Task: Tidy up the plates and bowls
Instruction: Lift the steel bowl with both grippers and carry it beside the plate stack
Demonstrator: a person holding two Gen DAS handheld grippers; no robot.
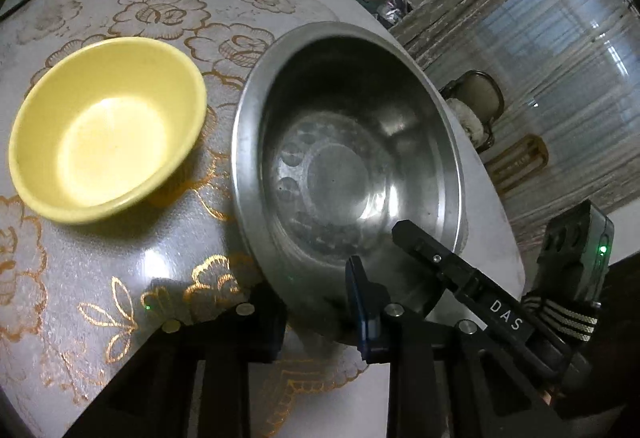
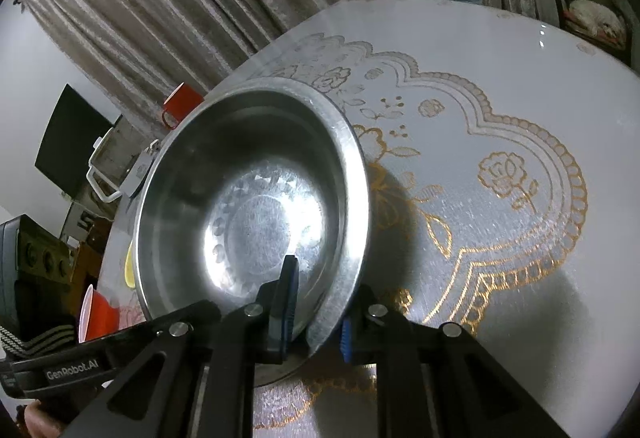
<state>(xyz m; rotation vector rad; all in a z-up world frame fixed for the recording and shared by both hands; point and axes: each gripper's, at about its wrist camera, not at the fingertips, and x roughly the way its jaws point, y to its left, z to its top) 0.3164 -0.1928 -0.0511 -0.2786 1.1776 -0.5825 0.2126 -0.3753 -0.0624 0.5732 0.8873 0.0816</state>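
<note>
With both tongs clamped on the rim of the steel bowl, the left tongs pinching its near edge and the right tongs gripping the rim with one pad inside and one outside, you are at the lifting step. That bowl sits on the patterned surface just beside the yellow bowl. Your next move probably calls for raising both hands together, keeping the bowl level, and nesting or stacking it.
</note>
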